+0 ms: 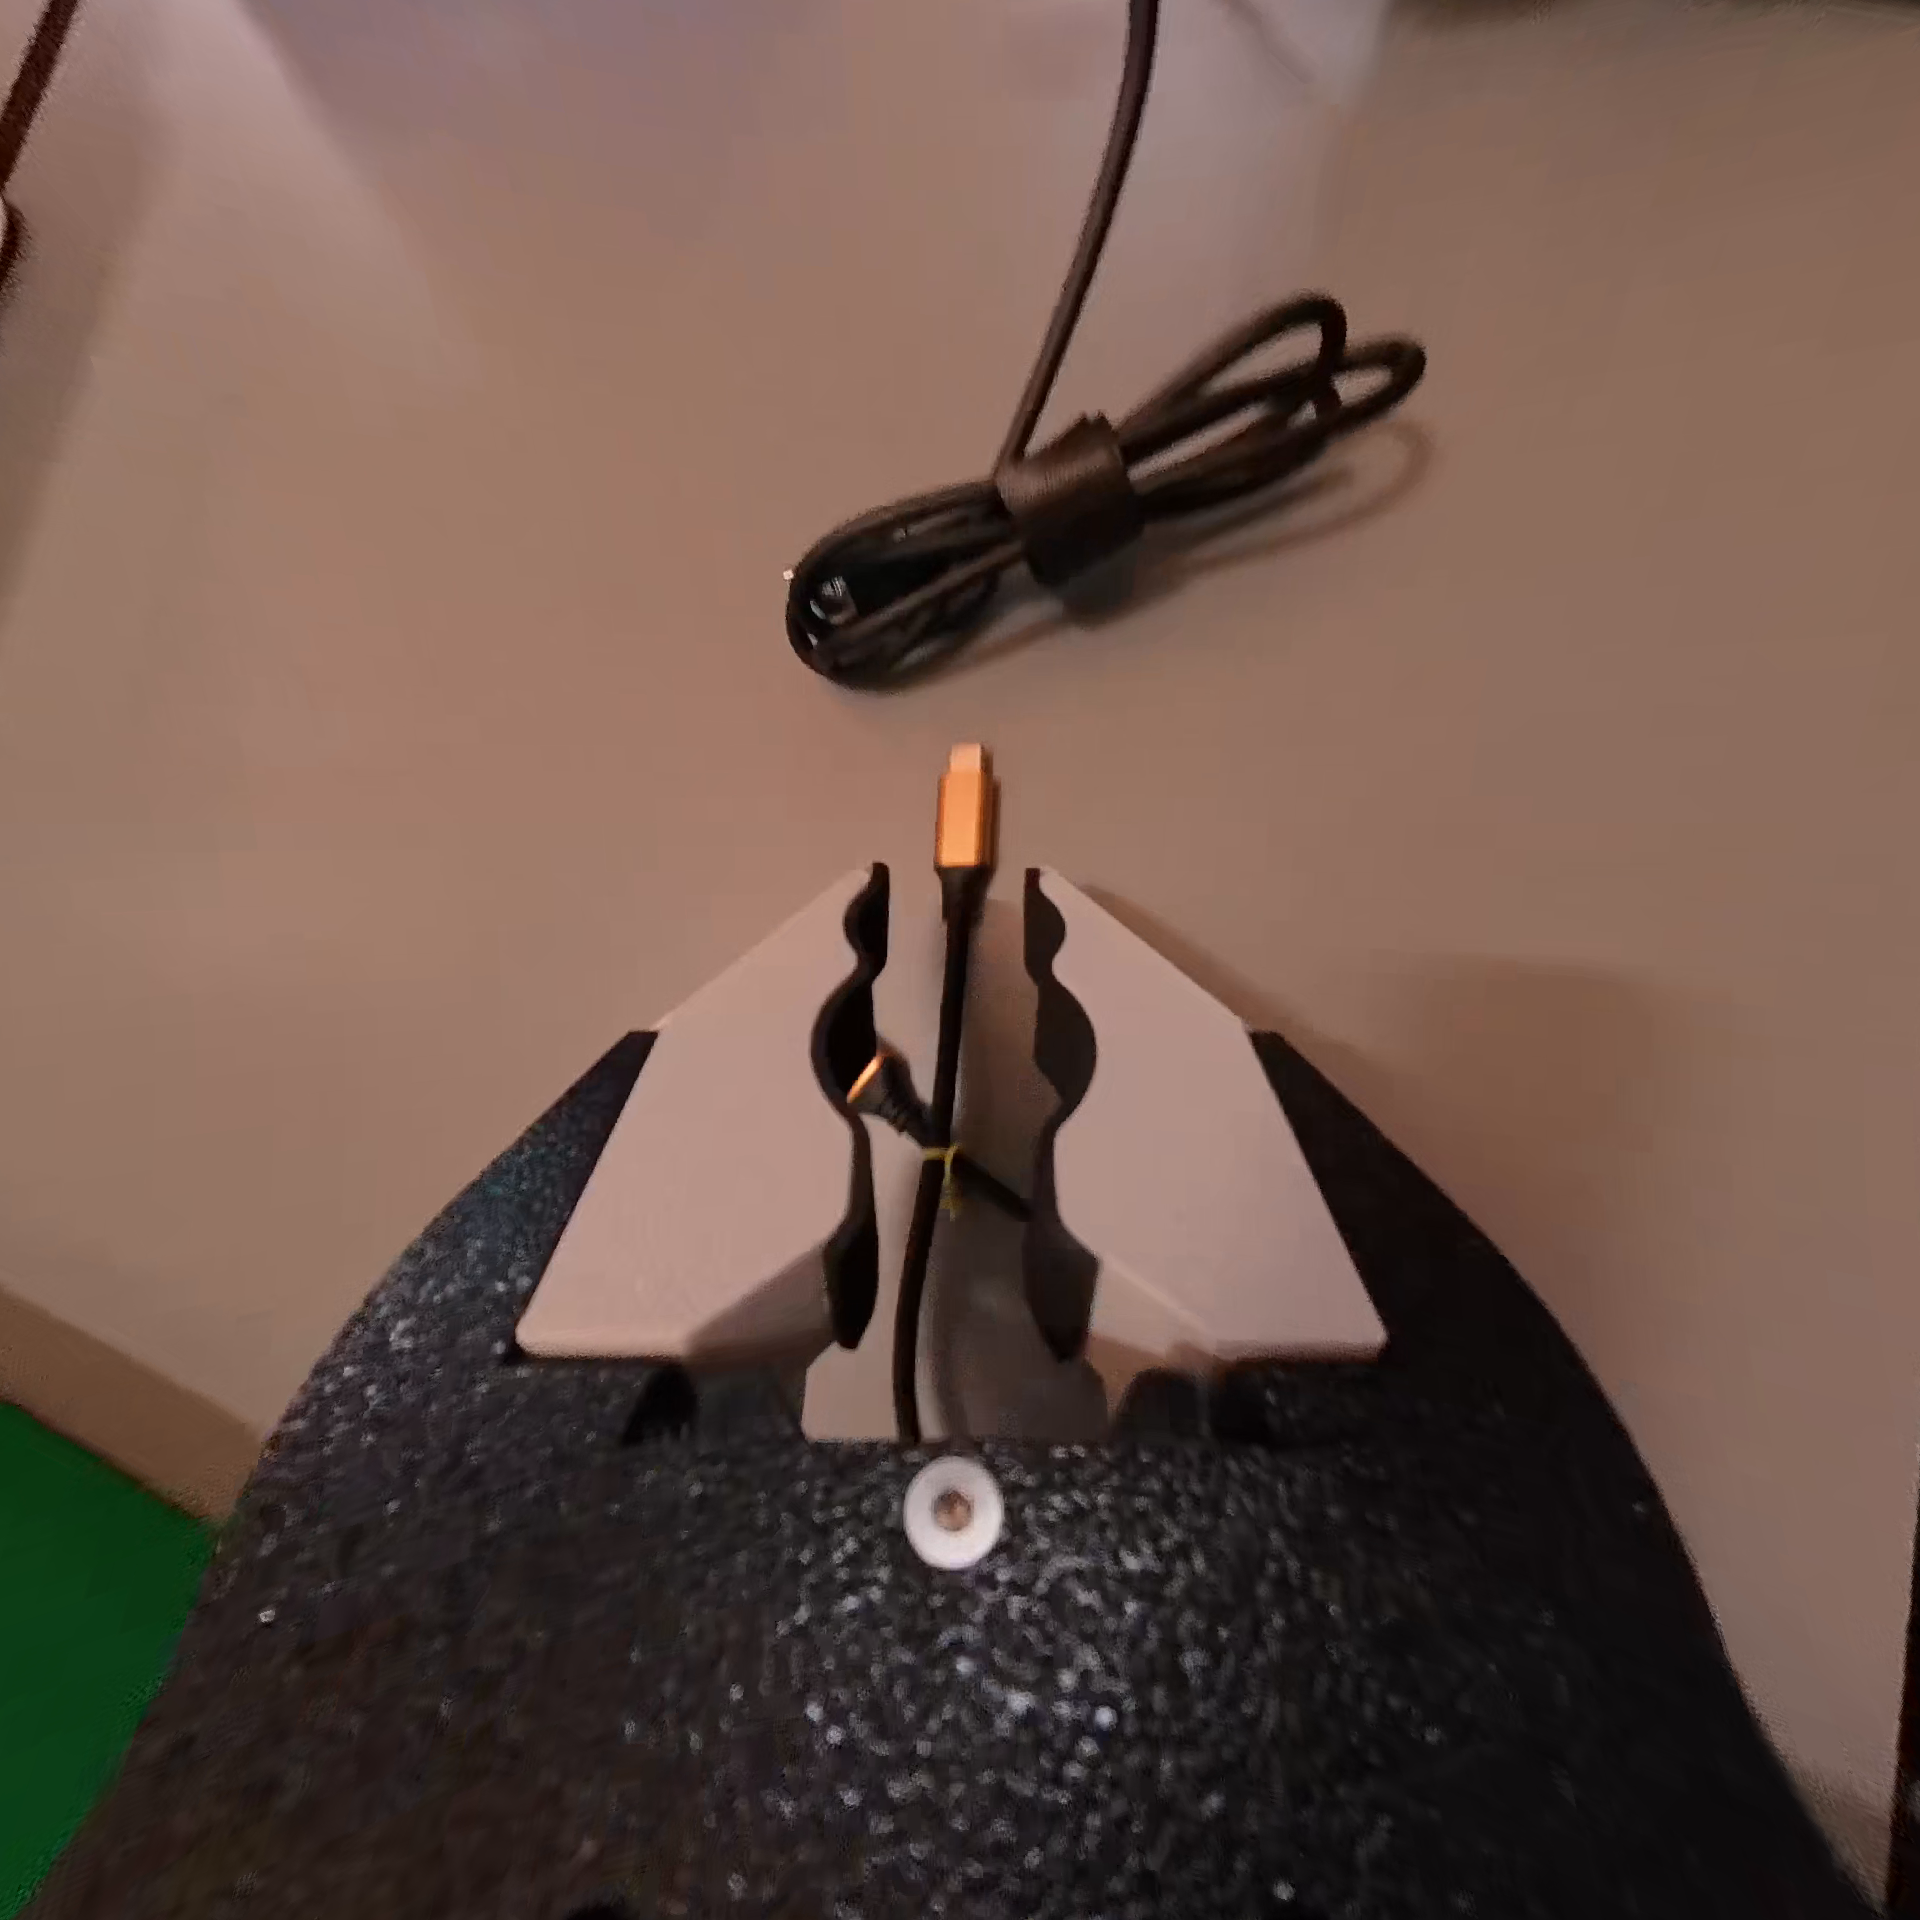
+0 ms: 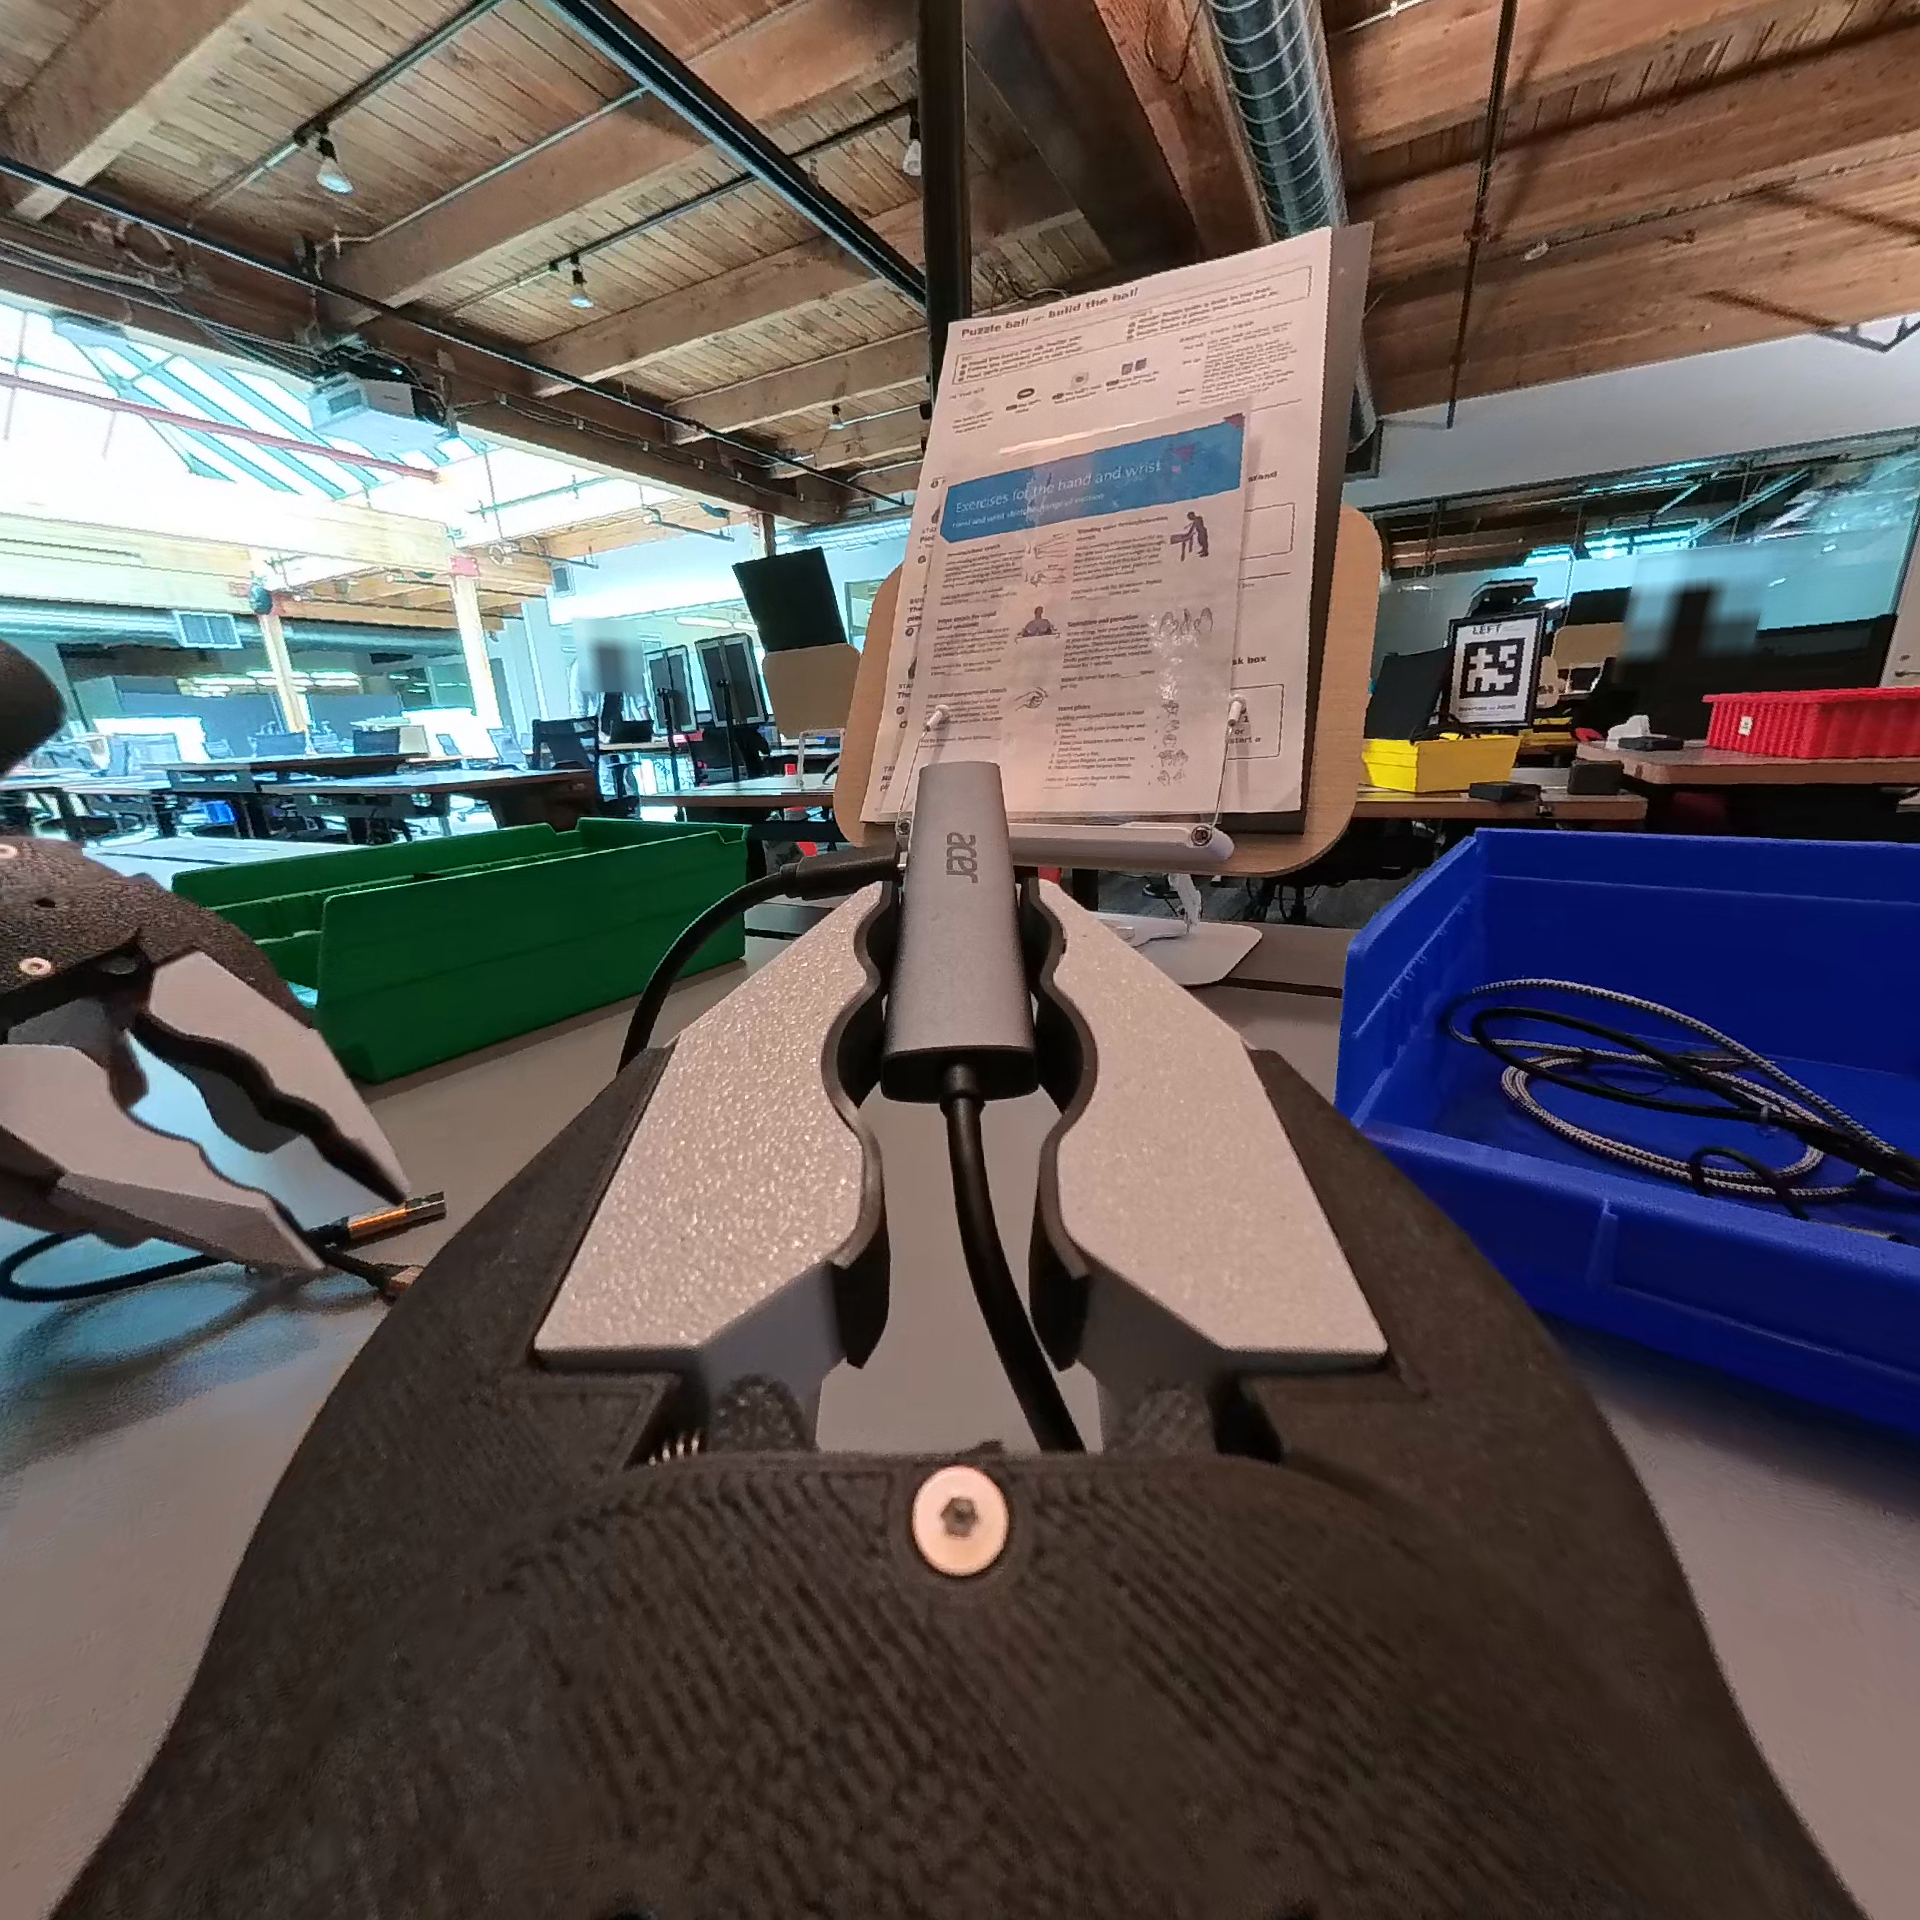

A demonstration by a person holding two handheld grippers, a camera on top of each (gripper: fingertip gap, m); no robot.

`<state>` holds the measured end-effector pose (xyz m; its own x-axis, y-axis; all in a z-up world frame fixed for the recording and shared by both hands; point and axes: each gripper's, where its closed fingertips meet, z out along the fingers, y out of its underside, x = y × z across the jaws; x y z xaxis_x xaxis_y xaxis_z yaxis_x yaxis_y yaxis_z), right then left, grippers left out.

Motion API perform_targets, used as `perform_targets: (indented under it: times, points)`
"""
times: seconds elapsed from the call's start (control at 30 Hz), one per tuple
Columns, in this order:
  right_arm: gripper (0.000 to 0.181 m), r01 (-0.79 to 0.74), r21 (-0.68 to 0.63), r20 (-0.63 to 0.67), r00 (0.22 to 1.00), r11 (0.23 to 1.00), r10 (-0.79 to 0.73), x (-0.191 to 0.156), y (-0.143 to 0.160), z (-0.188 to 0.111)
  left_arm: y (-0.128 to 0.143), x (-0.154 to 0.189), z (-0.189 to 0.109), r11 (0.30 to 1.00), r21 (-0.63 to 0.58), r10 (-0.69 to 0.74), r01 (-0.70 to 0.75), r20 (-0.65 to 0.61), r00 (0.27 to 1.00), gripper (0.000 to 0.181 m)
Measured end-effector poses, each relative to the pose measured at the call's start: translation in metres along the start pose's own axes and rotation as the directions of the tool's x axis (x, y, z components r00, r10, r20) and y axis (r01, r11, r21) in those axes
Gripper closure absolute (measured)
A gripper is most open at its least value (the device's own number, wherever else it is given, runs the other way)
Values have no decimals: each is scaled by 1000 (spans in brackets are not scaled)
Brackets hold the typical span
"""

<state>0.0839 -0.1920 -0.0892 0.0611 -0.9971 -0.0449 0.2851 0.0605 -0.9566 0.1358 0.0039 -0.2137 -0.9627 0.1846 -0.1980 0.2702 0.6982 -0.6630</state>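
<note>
My left gripper (image 1: 958, 878) points down at a pale table (image 1: 416, 520). Its jaws stand narrowly apart around a thin black cable (image 1: 940, 1039) that runs up between them. The cable's orange metal plug (image 1: 966, 810) sticks out past the fingertips. A second plug (image 1: 878, 1081) is tied to it with a yellow twist tie. In the right wrist view, the left gripper (image 2: 358, 1226) is low on the left with the plug (image 2: 395, 1216) at its tips. My right gripper (image 2: 956, 894) is shut on a slim grey hub (image 2: 956, 966), whose black lead (image 2: 987, 1247) trails back between the fingers.
A strapped bundle of black cable (image 1: 1070, 509) lies on the table just beyond the left gripper. A blue bin (image 2: 1558, 1039) holding braided cables (image 2: 1662, 1101) stands on the right. A green bin (image 2: 468, 935) is at the back left. A document stand with papers (image 2: 1101, 623) is straight ahead. One gripper's finger ends stand about 25 cm off the other's.
</note>
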Motion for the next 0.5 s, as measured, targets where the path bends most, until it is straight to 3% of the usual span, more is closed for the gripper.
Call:
perform_targets:
  times: [0.3, 0.5]
  points:
    - [159, -4, -1, 6, 1000, 1000, 4, -1, 0, 0, 9, -2, 19, 981, 12, -195, 195, 11, 981, 167]
    - [159, -9, -10, 49, 999, 1000, 10, -10, 0, 2, 8, -6, 22, 972, 52, -233, 230, 81, 969, 174]
